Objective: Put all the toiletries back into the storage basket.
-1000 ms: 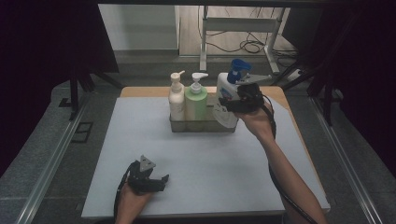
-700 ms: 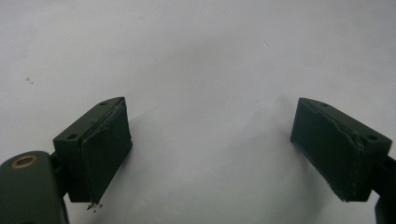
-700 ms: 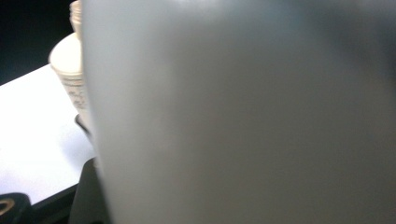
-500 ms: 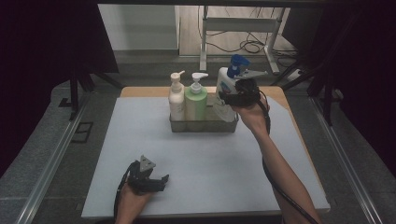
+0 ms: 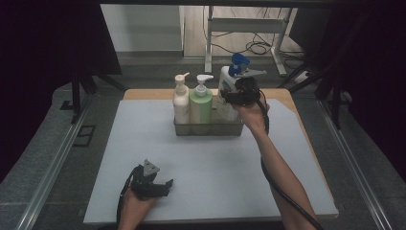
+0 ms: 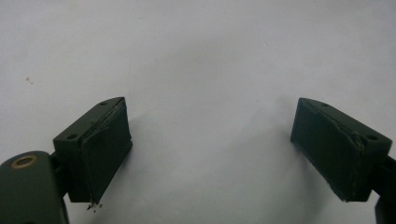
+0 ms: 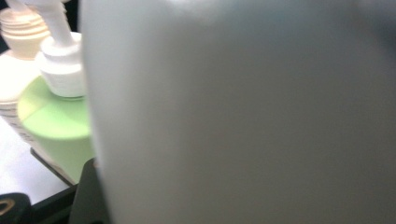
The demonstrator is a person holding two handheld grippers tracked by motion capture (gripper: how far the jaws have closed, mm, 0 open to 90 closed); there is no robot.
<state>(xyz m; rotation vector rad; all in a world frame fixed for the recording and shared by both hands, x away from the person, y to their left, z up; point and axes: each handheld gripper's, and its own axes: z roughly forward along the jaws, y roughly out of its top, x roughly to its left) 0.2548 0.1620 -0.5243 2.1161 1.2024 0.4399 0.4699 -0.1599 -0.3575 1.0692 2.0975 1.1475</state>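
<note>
Nearest to the person, well in front of the tray [image 5: 207, 129], the left gripper [image 5: 162, 186] rests low on the white mat [image 5: 143, 143]. Its jaws stand wide apart with nothing between them. The left gripper view makes this clear: the two black pads [image 6: 105, 154] lie far from each other and between them there is bare mat [image 6: 210, 70], which the high view is too small to show.

Farther away, the tray stands near the far edge of the mat. In its left part stands a cream pump bottle [image 5: 181, 99], and just to the right of it a green pump bottle [image 5: 201, 103]. In the right end of the tray stands the white spray bottle [image 5: 226, 88] with a blue trigger head [image 5: 238, 63].

The right gripper [image 5: 230, 98] is at this bottle, and its body and the hand [image 5: 251, 115] cover the right side of the bottle in the high view. In the right gripper view the white spray bottle [image 7: 243, 112] is very close and blurred, and the green pump bottle [image 7: 56, 126] and the cream pump bottle [image 7: 14, 70] stand to its left. One black jaw shows at the lower left, against the wall of the bottle; the other jaw is hidden. The jaws are partly closed and appear to clasp the bottle.

Beyond the tray there are a wooden table edge [image 5: 143, 93], a metal stand [image 5: 244, 28] and cables [image 5: 253, 48] on the floor.
</note>
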